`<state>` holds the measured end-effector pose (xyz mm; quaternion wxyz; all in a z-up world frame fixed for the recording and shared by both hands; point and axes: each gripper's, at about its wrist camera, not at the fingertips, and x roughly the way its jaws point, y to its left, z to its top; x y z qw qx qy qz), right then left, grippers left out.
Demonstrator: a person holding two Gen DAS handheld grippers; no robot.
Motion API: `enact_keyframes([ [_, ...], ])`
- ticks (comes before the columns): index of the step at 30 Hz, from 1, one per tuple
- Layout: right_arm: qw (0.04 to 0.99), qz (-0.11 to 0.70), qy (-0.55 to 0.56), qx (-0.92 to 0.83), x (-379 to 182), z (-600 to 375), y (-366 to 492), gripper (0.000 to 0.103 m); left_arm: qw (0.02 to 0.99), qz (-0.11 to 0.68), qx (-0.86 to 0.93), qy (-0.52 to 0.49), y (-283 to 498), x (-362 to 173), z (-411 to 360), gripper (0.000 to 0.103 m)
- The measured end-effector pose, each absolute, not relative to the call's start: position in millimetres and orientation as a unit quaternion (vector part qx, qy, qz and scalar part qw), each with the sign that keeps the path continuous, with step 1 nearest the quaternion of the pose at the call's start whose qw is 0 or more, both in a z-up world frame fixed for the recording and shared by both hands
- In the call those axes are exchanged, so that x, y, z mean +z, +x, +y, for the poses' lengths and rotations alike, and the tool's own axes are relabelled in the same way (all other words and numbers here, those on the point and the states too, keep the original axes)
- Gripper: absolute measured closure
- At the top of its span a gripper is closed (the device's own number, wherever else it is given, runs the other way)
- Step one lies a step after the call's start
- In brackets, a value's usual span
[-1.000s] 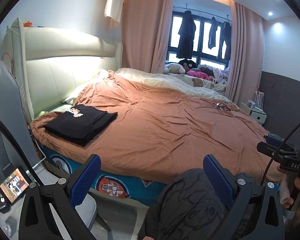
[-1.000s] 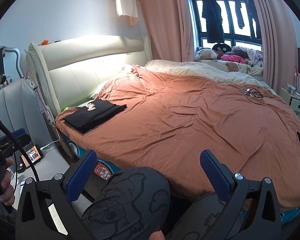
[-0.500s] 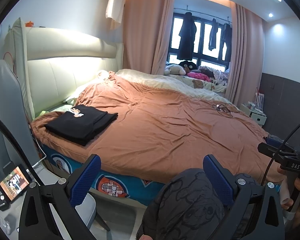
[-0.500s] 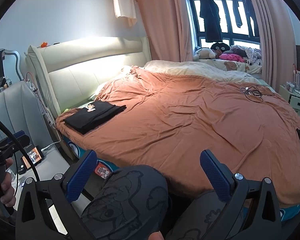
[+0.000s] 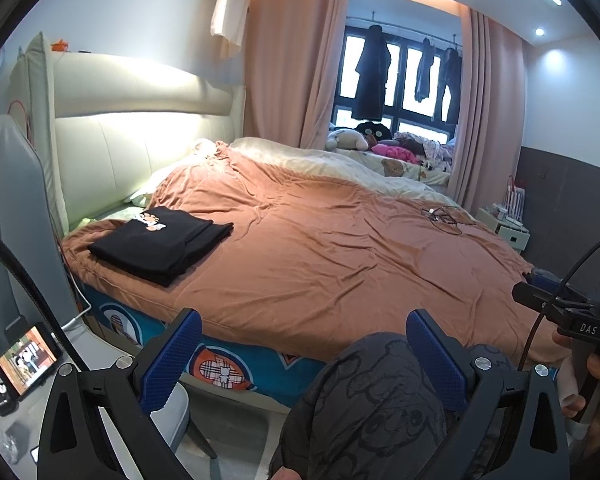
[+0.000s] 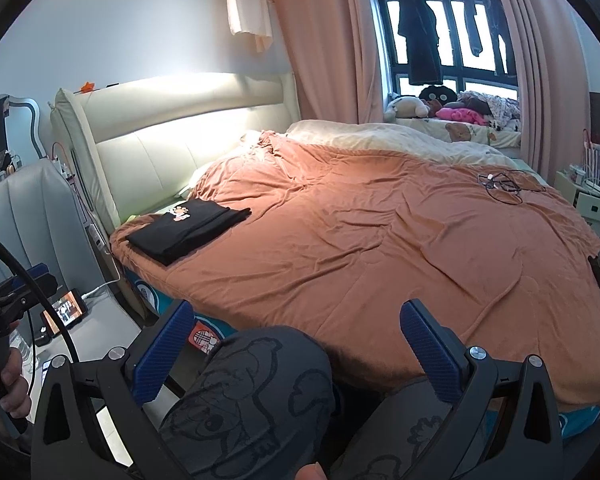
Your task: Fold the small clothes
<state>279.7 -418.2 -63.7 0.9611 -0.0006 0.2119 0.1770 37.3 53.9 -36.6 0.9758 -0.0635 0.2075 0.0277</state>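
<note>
Both the left gripper (image 5: 302, 354) and right gripper (image 6: 298, 346) gape wide, empty, low in frame. The folded black shirt (image 5: 160, 242) lies left of centre on the bed (image 5: 340, 256); its edges look squared, so fetching another garment seems best.

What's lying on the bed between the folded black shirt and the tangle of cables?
Nothing: between the folded black shirt and the tangle of cables, only bare, wrinkled orange blanket shows, clearest in the right wrist view.
</note>
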Motion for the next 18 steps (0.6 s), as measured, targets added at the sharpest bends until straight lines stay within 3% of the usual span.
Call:
enact_keyframes([
  [18,0.962,0.206,-0.003,0.179,-63.3,-424.8,274.2,0.0,0.976,0.205,0.022,-0.063,31.7,-36.4,51.1,0.0],
])
